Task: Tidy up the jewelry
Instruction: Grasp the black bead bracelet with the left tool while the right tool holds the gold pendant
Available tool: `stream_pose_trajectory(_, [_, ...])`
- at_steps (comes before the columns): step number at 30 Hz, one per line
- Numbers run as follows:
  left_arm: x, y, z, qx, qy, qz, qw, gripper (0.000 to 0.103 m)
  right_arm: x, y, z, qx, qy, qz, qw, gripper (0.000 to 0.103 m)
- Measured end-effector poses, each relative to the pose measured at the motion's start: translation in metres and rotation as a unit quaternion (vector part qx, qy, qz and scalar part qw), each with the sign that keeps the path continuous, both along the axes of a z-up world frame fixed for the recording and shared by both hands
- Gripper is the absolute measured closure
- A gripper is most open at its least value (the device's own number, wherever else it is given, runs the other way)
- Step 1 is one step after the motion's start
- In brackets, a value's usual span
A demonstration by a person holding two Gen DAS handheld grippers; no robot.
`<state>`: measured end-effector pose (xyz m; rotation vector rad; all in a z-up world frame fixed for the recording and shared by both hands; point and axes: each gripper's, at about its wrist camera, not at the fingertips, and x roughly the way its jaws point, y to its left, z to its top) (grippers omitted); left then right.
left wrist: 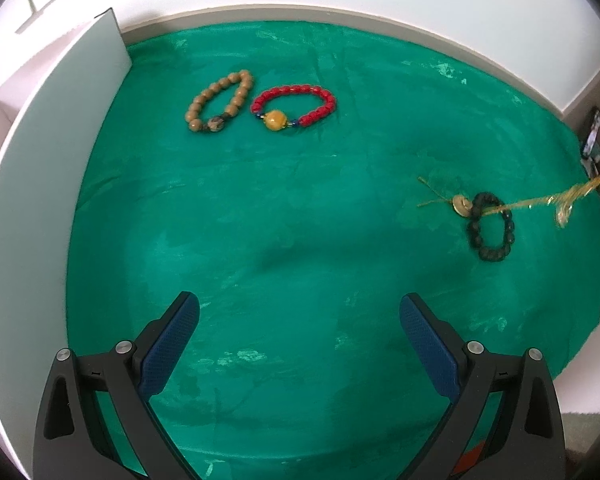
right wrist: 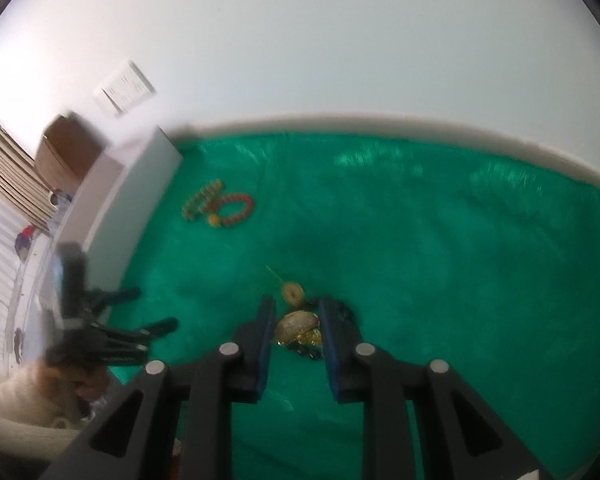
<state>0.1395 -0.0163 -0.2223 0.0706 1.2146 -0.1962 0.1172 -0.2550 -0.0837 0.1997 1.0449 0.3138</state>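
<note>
On the green cloth (left wrist: 300, 208) lie a tan wooden bead bracelet (left wrist: 220, 101) and a red bead bracelet (left wrist: 295, 106) with a yellow bead, side by side at the back; both also show blurred in the right wrist view (right wrist: 202, 199) (right wrist: 236, 208). A dark bead bracelet (left wrist: 491, 226) lies at the right, with a gold necklace (left wrist: 540, 201) stretched taut across it and a round pendant (left wrist: 461, 204) beside it. My left gripper (left wrist: 299, 316) is open and empty above the cloth. My right gripper (right wrist: 296, 320) is closed on the gold necklace's bunched end (right wrist: 298, 326), lifted slightly.
A white box wall (left wrist: 52, 168) stands along the left edge of the cloth. A white wall runs behind the table. Cardboard and clutter sit beyond the box in the right wrist view (right wrist: 64, 152). Dark items stand past the cloth's right edge (left wrist: 592, 136).
</note>
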Motion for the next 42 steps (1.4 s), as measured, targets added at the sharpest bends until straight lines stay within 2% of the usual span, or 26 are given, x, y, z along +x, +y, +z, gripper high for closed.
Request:
stream_pose_trajectory(3, [0.001, -0.007, 0.0, -0.002, 0.002, -0.009, 1.0, 0.003, -0.001, -0.007, 0.031, 0.02, -0.033, -0.01, 0.999, 0.08])
stream_pose_trajectory(8, [0.003, -0.023, 0.004, -0.006, -0.004, -0.029, 0.9996, 0.003, -0.006, -0.008, 0.075, 0.026, -0.081, -0.013, 0.996, 0.08])
stream_pose_trajectory(12, [0.014, -0.047, 0.005, -0.016, -0.01, -0.051, 0.9985, 0.003, -0.012, -0.006, 0.089, 0.02, -0.097, -0.016, 0.995, 0.08])
stream_pose_trajectory(17, [0.035, -0.1, 0.005, -0.025, -0.025, -0.098, 0.9946, 0.003, -0.019, -0.012, 0.096, 0.009, -0.106, -0.03, 0.994, 0.08])
stream_pose_trajectory(20, [0.043, -0.133, -0.01, 0.0, -0.027, -0.122, 0.9922, 0.003, -0.022, -0.02, 0.098, 0.012, -0.109, -0.042, 0.993, 0.08])
stream_pose_trajectory(22, [0.045, -0.157, -0.024, 0.031, -0.032, -0.143, 0.9887, 0.006, -0.025, -0.023, 0.101, 0.015, -0.112, -0.049, 0.992, 0.08])
stream_pose_trajectory(24, [0.042, -0.174, -0.038, 0.066, -0.027, -0.16, 0.9845, 0.023, -0.028, -0.025, 0.105, 0.019, -0.117, -0.052, 0.992, 0.08])
stream_pose_trajectory(25, [0.04, -0.177, -0.04, 0.065, -0.027, -0.165, 0.9837, 0.023, -0.03, -0.026, 0.107, 0.019, -0.121, -0.053, 0.991, 0.08])
stream_pose_trajectory(26, [0.037, -0.178, -0.04, 0.059, -0.031, -0.164, 0.9842, 0.029, -0.032, -0.027, 0.111, 0.019, -0.126, -0.053, 0.99, 0.08])
stream_pose_trajectory(28, [0.034, -0.18, -0.039, 0.048, -0.03, -0.164, 0.9848, 0.044, -0.036, -0.028, 0.115, 0.018, -0.134, -0.056, 0.989, 0.08])
stream_pose_trajectory(29, [0.032, -0.181, -0.037, 0.037, -0.029, -0.168, 0.9847, 0.062, -0.038, -0.03, 0.117, 0.018, -0.137, -0.058, 0.989, 0.08])
stream_pose_trajectory(30, [0.03, -0.183, -0.035, 0.033, -0.028, -0.174, 0.9838, 0.092, -0.041, -0.031, 0.119, 0.018, -0.139, -0.059, 0.988, 0.08])
stream_pose_trajectory(33, [0.031, -0.184, -0.031, 0.03, -0.021, -0.174, 0.9841, 0.092, -0.045, -0.035, 0.123, 0.016, -0.142, -0.063, 0.988, 0.08])
stream_pose_trajectory(38, [0.039, -0.157, -0.001, -0.04, -0.005, -0.134, 0.9902, 0.092, -0.046, -0.04, 0.125, 0.014, -0.143, -0.069, 0.987, 0.08])
stream_pose_trajectory(42, [0.04, -0.126, 0.039, -0.082, -0.017, -0.1, 0.9915, 0.092, -0.043, -0.039, 0.128, 0.017, -0.144, -0.063, 0.987, 0.08])
